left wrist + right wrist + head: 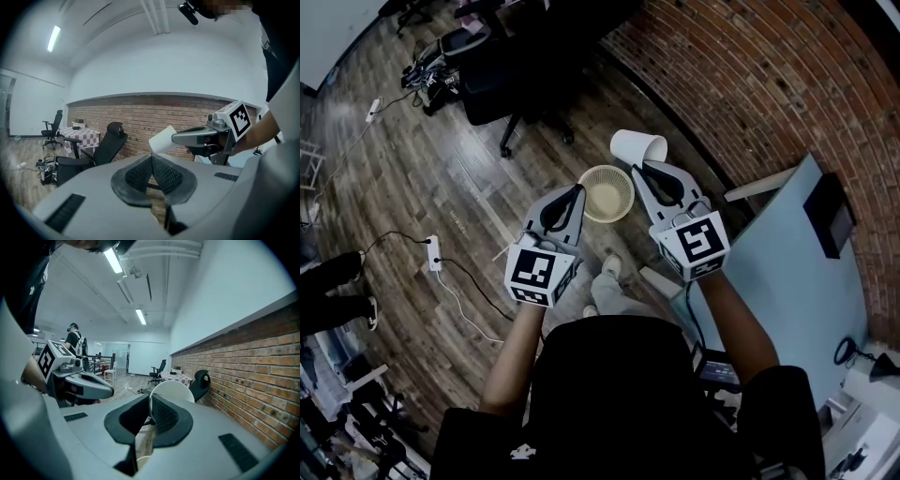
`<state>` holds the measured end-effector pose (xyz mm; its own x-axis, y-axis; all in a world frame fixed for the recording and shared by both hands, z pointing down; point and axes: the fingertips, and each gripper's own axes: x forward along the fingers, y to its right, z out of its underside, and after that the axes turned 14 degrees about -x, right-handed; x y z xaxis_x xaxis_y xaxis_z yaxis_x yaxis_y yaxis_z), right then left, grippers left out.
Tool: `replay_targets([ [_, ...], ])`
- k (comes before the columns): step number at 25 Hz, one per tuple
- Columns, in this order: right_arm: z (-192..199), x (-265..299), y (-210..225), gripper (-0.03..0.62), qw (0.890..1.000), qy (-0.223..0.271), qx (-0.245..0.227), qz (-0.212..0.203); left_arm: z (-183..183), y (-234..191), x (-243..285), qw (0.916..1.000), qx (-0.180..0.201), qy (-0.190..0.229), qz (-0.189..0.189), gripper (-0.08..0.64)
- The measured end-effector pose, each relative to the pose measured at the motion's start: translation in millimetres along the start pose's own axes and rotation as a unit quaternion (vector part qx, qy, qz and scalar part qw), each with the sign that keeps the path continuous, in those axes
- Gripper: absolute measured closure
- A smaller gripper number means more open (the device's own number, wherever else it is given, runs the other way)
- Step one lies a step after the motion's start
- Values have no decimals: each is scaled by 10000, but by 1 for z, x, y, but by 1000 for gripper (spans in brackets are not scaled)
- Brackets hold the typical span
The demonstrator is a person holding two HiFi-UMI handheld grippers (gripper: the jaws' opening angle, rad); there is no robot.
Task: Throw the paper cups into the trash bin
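R tongs [647, 170] pinch the white paper cup [638, 146] by its rim, upper centre of frame, just right of and above the round beige trash bin [609, 199] on the wood floor [441, 169]. L tongs [575, 194] closed, empty. Cup not dropped yet; only the release over the bin is left.

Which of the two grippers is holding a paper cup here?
The right gripper: its jaws pinch the rim of a white paper cup. The left gripper has its jaws together with nothing between them.

Left tongs [577, 189] closed, empty; right tongs [643, 168] beside them, tight on paper cup [637, 145].
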<state>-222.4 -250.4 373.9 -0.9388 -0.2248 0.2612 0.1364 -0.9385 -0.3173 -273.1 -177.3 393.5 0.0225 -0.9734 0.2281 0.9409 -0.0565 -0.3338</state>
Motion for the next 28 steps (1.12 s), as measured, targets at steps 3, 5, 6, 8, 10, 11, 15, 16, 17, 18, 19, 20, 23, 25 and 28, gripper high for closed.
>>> replay_targets([
  [3, 4, 5, 10, 571, 10000, 36, 73, -9, -2, 0, 12, 10000, 29, -48, -13, 560],
  [5, 7, 8, 14, 571, 9999, 55, 106, -21, -4, 0, 18, 10000, 65, -67, -21, 560],
  [6, 8, 10, 15, 571, 9999, 70, 118, -26, -6, -1, 21, 9999, 87, -63, -29, 560],
  [8, 10, 14, 18, 571, 9999, 90, 145, -19, -9, -3, 24, 9999, 130, -60, -32, 560],
  [10, 13, 16, 20, 571, 9998, 77, 172, 9, -8, -4, 27, 9998, 162, -92, -8, 560],
  [11, 16, 16, 21, 571, 9998, 63, 187, 27, -7, -4, 29, 9998, 176, -115, 9, 560],
  [15, 27, 19, 25, 571, 9996, -36, 254, 89, -2, -8, 41, 9996, 197, -200, 86, 560],
  [16, 30, 21, 27, 571, 9996, -64, 265, 115, -2, -10, 45, 9995, 202, -216, 115, 560],
  [17, 32, 22, 28, 571, 9995, -90, 278, 149, -2, -12, 49, 9994, 208, -233, 152, 560],
  [18, 34, 24, 30, 571, 9993, -119, 293, 191, -2, -13, 53, 9992, 211, -257, 201, 560],
  [19, 36, 25, 31, 571, 9991, -153, 312, 241, -1, -14, 56, 9990, 214, -294, 266, 560],
  [20, 38, 26, 31, 571, 9988, -193, 336, 299, 0, -15, 59, 9986, 221, -342, 345, 560],
  [23, 44, 31, 29, 571, 9974, -326, 432, 481, 1, -20, 65, 9968, 259, -472, 594, 560],
  [25, 49, 37, 27, 571, 9962, -432, 489, 569, 0, -25, 68, 9954, 297, -545, 734, 560],
  [28, 58, 51, 23, 571, 9938, -641, 540, 734, -3, -38, 72, 9928, 329, -640, 955, 560],
])
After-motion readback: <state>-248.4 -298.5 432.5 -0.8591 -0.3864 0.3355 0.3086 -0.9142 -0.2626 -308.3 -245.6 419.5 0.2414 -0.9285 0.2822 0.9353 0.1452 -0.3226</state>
